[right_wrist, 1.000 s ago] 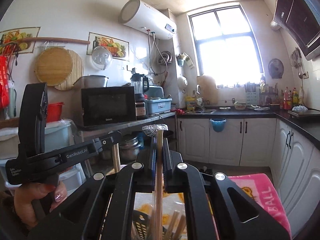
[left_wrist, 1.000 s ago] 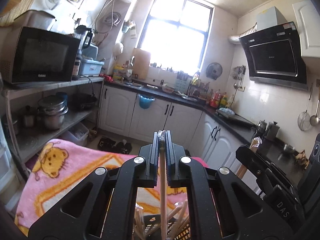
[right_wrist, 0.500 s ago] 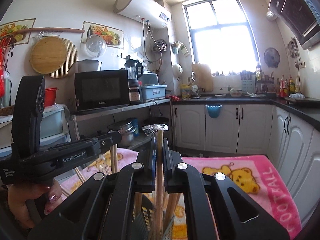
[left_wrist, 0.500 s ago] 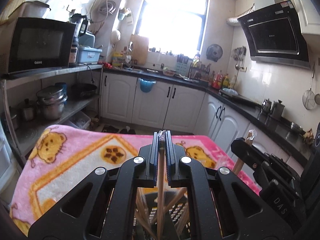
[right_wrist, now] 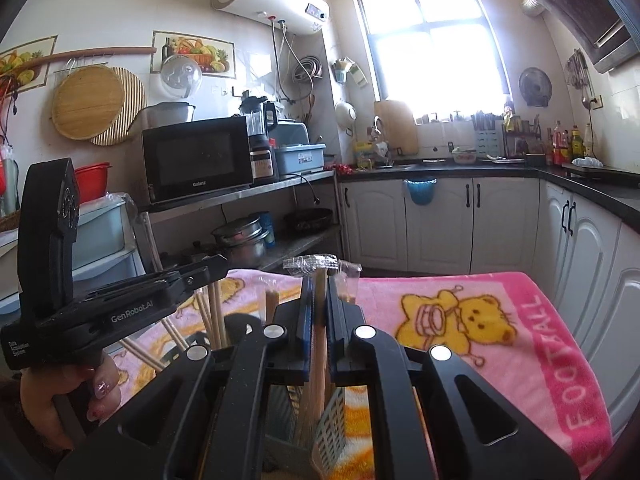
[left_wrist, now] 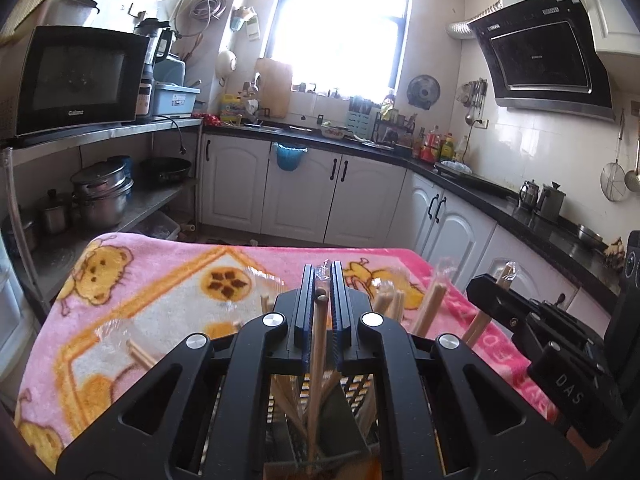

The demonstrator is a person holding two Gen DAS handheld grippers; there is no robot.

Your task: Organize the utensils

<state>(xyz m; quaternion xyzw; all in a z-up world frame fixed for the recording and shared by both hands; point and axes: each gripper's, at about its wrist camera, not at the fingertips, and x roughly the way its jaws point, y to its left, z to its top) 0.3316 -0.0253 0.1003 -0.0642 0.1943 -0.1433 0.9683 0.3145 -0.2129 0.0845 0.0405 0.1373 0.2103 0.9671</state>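
Note:
My left gripper (left_wrist: 321,280) is shut on a wooden chopstick (left_wrist: 317,344) that stands upright, its lower end down in a dark perforated utensil holder (left_wrist: 356,392) below the jaws. Several other wrapped chopsticks (left_wrist: 428,308) lean in that holder. My right gripper (right_wrist: 320,280) is shut on another wooden chopstick (right_wrist: 319,340) with clear wrap at its top, also upright over the holder (right_wrist: 332,420). The right gripper shows at the right of the left wrist view (left_wrist: 520,308); the left gripper shows at the left of the right wrist view (right_wrist: 120,300).
A pink bear-print blanket (left_wrist: 140,292) covers the table under the holder. Behind it are white cabinets (left_wrist: 304,196) with a black counter, a metal shelf with a microwave (left_wrist: 76,80) and pots (left_wrist: 100,196), and a range hood (left_wrist: 548,56).
Both grippers have tilted down and lowered with their chopsticks toward the holder. More of the blanket and the chopsticks in the holder show now. Both stay shut.

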